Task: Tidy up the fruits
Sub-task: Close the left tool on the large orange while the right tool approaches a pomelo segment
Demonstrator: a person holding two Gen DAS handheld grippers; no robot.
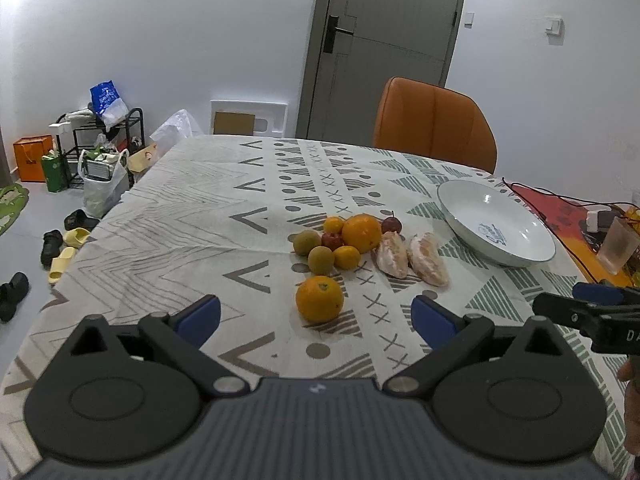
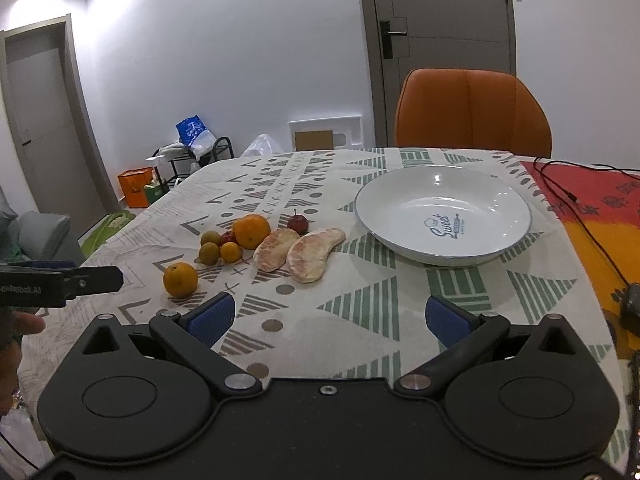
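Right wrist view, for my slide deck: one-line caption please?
Open right gripper faces an empty white plate, with pomelo segments and oranges left.

Right gripper [image 1: 592, 304] cut off at frame edge, small red fruit [image 1: 331, 239] half hidden among oranges

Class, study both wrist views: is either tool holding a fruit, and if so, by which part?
Nothing is held. The left tool and right tool are both open and empty above the tablecloth; every fruit lies untouched.
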